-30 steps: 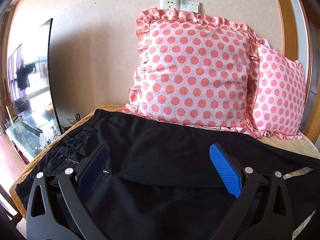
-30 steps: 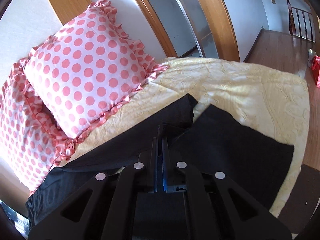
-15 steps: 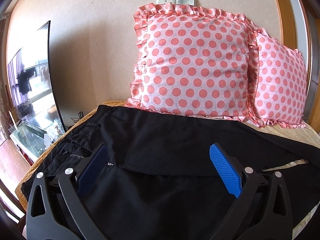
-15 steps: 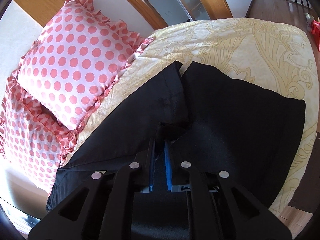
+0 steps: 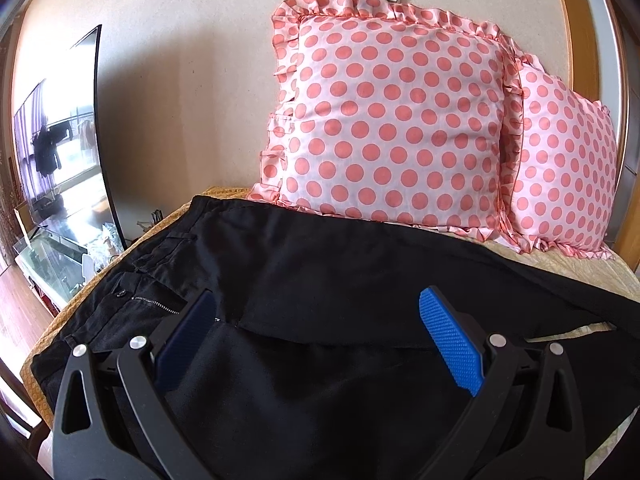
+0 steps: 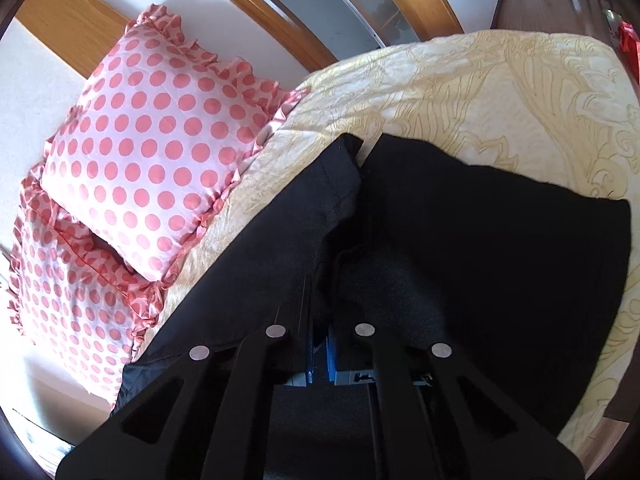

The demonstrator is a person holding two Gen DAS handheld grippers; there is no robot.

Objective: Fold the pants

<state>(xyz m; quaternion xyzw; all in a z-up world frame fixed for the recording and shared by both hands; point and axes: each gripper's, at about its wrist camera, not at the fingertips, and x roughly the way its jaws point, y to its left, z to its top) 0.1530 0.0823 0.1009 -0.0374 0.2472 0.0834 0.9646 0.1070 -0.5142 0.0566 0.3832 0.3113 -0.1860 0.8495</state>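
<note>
Pants (image 5: pixel 328 280) are lying spread on the bed (image 6: pixel 500 92), right gripper (image 6: pixel 319 312) pinching a leg fold, left gripper (image 5: pixel 316 332) hovering wide above; folding well likely means lifting both sides evenly.

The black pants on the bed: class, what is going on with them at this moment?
A person is folding black pants spread on a yellow bedspread, working with a handheld gripper in each hand. The right gripper is shut on a pinch of the dark cloth near the leg ends, which lie side by side. The left gripper hangs open over the waist end, near the zipper, with no cloth between its blue pads. Two spotted pillows lean against the wall behind.
</note>
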